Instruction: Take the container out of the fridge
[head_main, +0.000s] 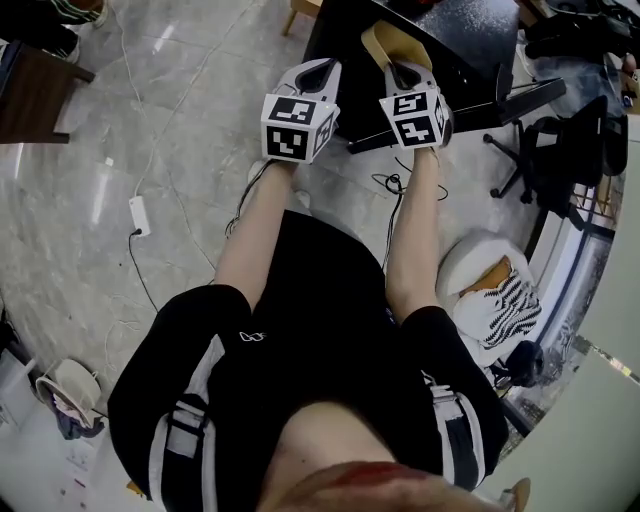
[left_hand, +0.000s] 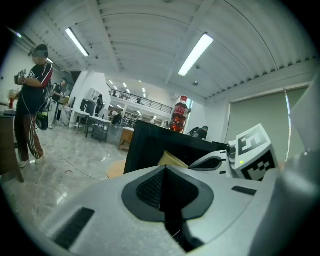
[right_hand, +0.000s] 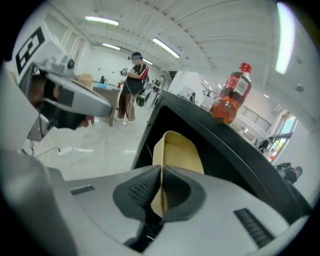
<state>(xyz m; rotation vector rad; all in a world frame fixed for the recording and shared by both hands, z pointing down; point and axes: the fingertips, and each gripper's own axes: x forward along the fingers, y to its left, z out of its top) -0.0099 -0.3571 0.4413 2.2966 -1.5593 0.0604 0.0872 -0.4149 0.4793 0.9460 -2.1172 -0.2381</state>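
Nearest to me, my right gripper (right_hand: 161, 172) is clamped on the thin side wall of the tan paper container (right_hand: 180, 150), with the wall standing upright between the two dark pads. My left gripper (left_hand: 164, 170) is closed with nothing between its jaws, the pads meeting along one seam. From the head view, the left gripper (head_main: 325, 66) and right gripper (head_main: 405, 70) are held side by side at arm's length, both pointing toward the black fridge (head_main: 470, 30). The container (head_main: 393, 44) hangs from the right gripper just in front of the fridge's dark open side. I cannot tell whether it is fully clear of the opening. In the left gripper view, a corner of the container (left_hand: 172, 160) shows against the fridge (left_hand: 145, 145), and the right gripper (left_hand: 250, 152) is just to the right of it. In the right gripper view, the left gripper (right_hand: 60, 100) sits to the left of the fridge (right_hand: 225, 150). On top of the fridge stands a bottle (right_hand: 232, 95) of red drink with a red cap, upright, also visible in the left gripper view (left_hand: 179, 114). Right of the fridge is a black office chair (head_main: 570, 150). Left of the fridge the marble floor (head_main: 180, 120) carries a white power strip (head_main: 139, 215) with its cable. Well beyond the fridge a person (right_hand: 132, 85) stands by a desk.
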